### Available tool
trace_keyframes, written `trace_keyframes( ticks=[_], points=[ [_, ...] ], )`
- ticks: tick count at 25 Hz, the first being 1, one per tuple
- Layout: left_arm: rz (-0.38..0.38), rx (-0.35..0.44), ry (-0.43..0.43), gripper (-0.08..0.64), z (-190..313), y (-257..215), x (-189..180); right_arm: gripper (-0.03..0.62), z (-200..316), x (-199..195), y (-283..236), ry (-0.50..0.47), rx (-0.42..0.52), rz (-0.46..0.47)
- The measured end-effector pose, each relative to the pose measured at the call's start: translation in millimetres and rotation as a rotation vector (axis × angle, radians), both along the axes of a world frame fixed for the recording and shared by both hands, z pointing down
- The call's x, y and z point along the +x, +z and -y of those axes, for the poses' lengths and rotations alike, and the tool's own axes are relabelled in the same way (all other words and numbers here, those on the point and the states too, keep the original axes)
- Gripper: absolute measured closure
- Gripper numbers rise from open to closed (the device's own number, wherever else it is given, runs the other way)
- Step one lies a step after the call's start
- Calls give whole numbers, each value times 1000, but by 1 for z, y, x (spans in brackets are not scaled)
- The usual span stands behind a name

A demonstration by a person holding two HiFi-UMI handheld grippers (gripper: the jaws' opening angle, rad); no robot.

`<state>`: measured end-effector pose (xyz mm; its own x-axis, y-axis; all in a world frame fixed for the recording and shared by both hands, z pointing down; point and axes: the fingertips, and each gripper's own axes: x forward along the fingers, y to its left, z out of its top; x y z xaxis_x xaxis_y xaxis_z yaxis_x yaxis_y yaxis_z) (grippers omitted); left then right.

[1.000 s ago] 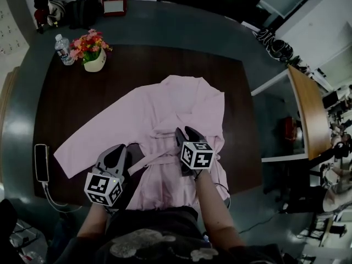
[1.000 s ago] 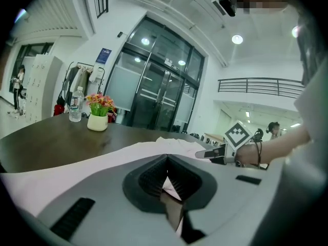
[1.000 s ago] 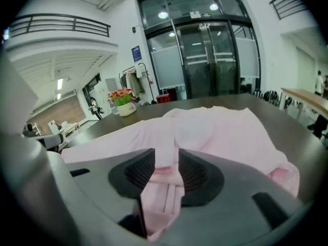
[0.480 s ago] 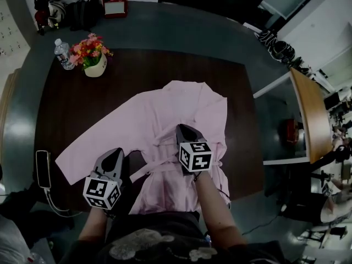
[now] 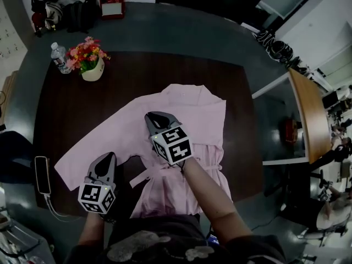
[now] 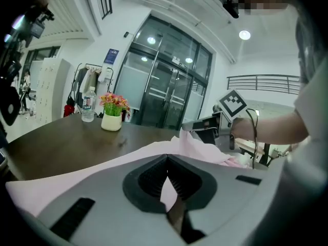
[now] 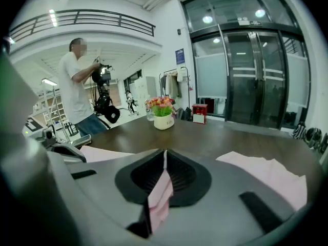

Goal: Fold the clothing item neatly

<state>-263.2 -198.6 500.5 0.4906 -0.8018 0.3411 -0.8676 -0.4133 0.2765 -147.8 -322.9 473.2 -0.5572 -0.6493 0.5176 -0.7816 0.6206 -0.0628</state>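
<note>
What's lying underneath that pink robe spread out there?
The pink robe lies on a dark wooden table, which shows beside and beyond it. Whatever else might sit beneath the cloth is covered, so that cannot be seen.

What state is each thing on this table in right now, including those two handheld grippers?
pink garment: spread on the table, unfolded, pinched in two places
left gripper: shut on the garment
right gripper: shut on the garment, holding it lifted
water bottle: upright
flower pot: upright
phone: lying flat
</note>
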Motion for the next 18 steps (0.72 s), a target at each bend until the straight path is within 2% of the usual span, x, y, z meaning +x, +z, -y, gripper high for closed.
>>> trace_keyframes(
  ticks=[4, 6, 7, 10, 13, 18],
  points=[
    [9, -15, -13, 551, -3, 5, -8, 584, 0, -17, 37, -11, -41, -38],
    [8, -14, -20, 551, -3, 5, -10, 483, -5, -21, 41, -25, -39, -14],
    [6, -13, -23, 551, -2, 5, -10, 466, -9, -21, 40, -24, -36, 5],
    [3, -9, -26, 551, -2, 5, -11, 465, -23, -13, 28, 3, -33, 49],
    [1, -8, -21, 550, -4, 4, -11, 465, -41, -1, 22, 44, -71, 94],
    [6, -8, 16, 550, -4, 7, -4, 466, -73, 6, 19, 64, -91, 133]
  ],
)
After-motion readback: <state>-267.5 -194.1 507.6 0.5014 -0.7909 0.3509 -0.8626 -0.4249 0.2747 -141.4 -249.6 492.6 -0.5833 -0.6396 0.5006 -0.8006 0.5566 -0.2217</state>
